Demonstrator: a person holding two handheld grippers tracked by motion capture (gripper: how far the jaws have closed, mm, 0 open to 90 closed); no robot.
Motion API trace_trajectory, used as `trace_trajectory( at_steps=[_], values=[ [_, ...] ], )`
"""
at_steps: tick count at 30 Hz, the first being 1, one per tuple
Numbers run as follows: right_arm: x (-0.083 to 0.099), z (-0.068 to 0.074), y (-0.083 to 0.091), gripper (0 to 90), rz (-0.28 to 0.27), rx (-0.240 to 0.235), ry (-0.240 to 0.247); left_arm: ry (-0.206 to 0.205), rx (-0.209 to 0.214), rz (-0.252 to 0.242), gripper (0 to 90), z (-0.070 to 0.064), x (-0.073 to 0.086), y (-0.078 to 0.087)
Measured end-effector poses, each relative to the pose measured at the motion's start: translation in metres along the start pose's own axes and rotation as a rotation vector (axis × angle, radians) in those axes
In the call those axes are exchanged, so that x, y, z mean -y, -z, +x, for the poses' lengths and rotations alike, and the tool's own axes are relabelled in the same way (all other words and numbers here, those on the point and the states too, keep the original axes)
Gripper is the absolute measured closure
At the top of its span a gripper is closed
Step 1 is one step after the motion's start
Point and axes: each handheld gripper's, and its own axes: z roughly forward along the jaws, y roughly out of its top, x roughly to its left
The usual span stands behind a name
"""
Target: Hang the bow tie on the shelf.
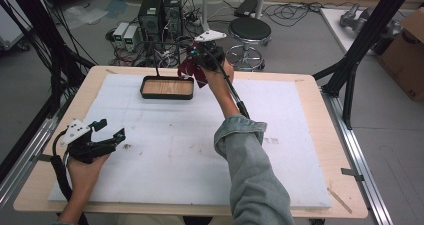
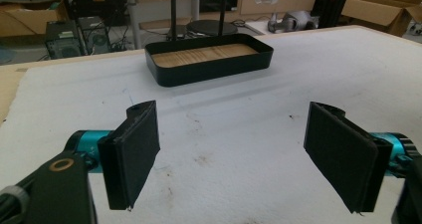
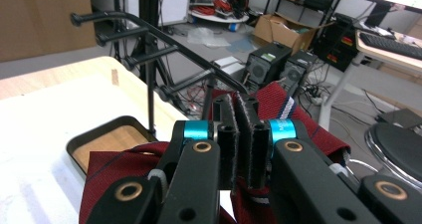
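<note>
At far edge of surface (image 1: 300, 135): right gripper (image 3: 242, 139), fingers clamped on dark red striped tie (image 3: 286, 109), held raised just beside black tray (image 1: 167, 88), near black hanger rack (image 3: 149, 32). Left gripper (image 1: 106, 131): fingers wide apart, low over near-left surface, holding nothing.

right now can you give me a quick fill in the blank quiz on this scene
1. The right gripper is shut on a dark red striped ____.
2. The left gripper rests low over the white mat with its fingers ____.
3. The black tray has a ____ bottom.

Missing words: tie; open; wooden
</note>
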Motion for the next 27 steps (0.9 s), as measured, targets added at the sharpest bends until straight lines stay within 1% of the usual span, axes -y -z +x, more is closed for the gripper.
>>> trace_trajectory(
  at_steps=[6, 9, 12, 13, 17, 27],
  values=[
    [0.005, -0.007, -0.001, 87.3, 0.031, 0.007, -0.014, 0.001, 0.002, 0.0, 22.1, 0.0, 0.0, 0.0],
    [0.008, -0.005, -0.004, 87.3, 0.047, 0.004, -0.009, 0.003, 0.002, 0.002, 22.0, 0.0, 0.0, 0.0],
    [0.012, -0.006, -0.007, 87.2, 0.064, 0.008, -0.017, 0.001, 0.002, 0.0, 22.1, 0.0, 0.0, 0.0],
    [0.015, -0.008, -0.008, 87.2, 0.076, 0.013, -0.03, 0.0, 0.003, 0.001, 22.1, 0.0, 0.0, 0.0],
    [0.018, -0.01, -0.01, 87.2, 0.086, 0.012, -0.036, 0.002, 0.003, 0.001, 22.1, 0.001, 0.0, 0.0],
    [0.025, -0.006, -0.019, 86.8, 0.123, -0.008, -0.043, 0.003, 0.006, 0.002, 22.1, 0.001, 0.0, 0.0]
  ],
)
